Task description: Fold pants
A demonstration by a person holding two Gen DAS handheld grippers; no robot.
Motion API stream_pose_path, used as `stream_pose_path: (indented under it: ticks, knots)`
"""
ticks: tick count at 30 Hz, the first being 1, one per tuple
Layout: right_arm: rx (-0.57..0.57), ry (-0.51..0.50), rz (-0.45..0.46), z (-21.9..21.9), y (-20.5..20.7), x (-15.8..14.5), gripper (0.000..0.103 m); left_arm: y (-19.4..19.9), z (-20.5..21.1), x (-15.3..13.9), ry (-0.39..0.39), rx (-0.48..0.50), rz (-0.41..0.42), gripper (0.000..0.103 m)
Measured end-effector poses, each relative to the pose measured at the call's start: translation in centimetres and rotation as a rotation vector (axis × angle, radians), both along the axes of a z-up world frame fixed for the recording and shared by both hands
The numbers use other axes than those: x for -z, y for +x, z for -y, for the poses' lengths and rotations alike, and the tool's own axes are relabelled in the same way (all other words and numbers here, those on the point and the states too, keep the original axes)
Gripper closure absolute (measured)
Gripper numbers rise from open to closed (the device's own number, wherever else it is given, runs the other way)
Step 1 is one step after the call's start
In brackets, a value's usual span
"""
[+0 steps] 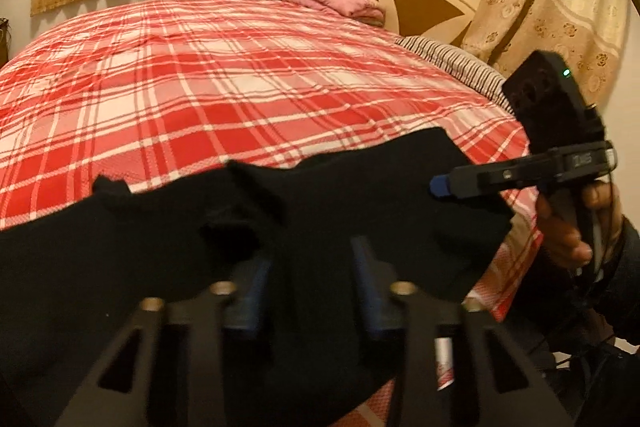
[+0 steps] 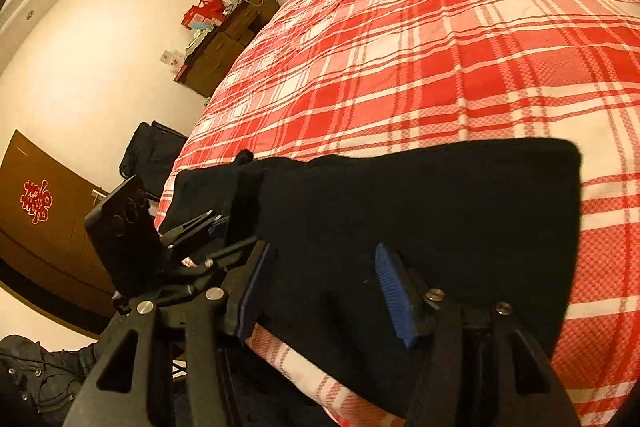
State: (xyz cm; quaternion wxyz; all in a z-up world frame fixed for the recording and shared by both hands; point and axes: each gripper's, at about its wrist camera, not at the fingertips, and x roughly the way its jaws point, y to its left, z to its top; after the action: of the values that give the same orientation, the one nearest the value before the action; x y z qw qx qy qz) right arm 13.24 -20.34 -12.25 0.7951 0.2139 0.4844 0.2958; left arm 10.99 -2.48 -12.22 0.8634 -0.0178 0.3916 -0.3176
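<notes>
1. The pants [image 2: 420,211] lie as a dark band along the near edge of the bed [image 2: 440,47], with their lower margin seeming to hang over that edge. They sit close to the person, probably so both claws reach them without stretching across the bed.
2. The left claw [image 1: 312,255] is closed on a bunch of black cloth at the band's left end. The right wrist view shows a ridge of fabric standing up from its pads there. Gripping at the end, rather than mid-length, gives control of a whole edge for the next fold.
3. The right claw [image 2: 322,251] is open: its 2 blue pads [image 2: 394,291] stand well apart over the pants and do not pinch the cloth. It hangs above the right half, so it looks placed either to take a matching hold or to have just let go; I cannot tell which.
4. The far right end of the pants is square and flat, which suggests at least 1 fold is done.
5. Judgement: with only 1 claw gripping, lifting now would skew the band; a second hold should come first.
</notes>
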Motion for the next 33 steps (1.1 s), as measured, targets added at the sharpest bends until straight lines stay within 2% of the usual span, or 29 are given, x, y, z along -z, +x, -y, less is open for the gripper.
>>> stream_pose_path:
  ticks: [2,6,10,16,17,18,25,30,33]
  knots:
    - [0.015,-0.021,0.009,0.4,0.1,-0.1,0.048,-0.1,-0.5,-0.7,-0.016,-0.003,0.011,0.088]
    - [0.042,-0.107,0.063,1.1,-0.3,-1.2,0.048,-0.1,-2.0,-1.6,-0.037,-0.031,0.027,0.088]
    - [0.058,-0.17,0.099,1.9,-0.8,-2.0,0.047,0.3,-2.6,-1.1,-0.025,-0.037,-0.001,0.088]
    - [0.156,-0.159,0.063,4.6,-0.4,-1.1,0.047,-0.2,-1.5,0.2,-0.005,-0.012,-0.013,0.087]
    - [0.163,-0.157,0.063,4.9,-0.4,-1.0,0.047,-0.2,-1.5,0.3,0.0,-0.014,-0.008,0.094]
    - [0.166,-0.161,0.067,4.9,-0.5,-1.1,0.047,-0.2,-1.5,0.3,0.004,-0.011,-0.007,0.095]
    - [0.126,-0.22,0.166,3.8,-1.4,-2.8,0.047,-0.4,-3.3,-1.4,-0.028,-0.025,0.032,0.095]
    - [0.108,-0.264,0.103,3.5,-1.0,-0.6,0.047,-0.3,-2.7,-0.3,0.004,-0.018,0.01,0.095]
    - [0.107,-0.26,0.102,3.7,-1.3,-0.5,0.047,-0.3,-2.4,0.7,0.02,-0.024,-0.013,0.095]
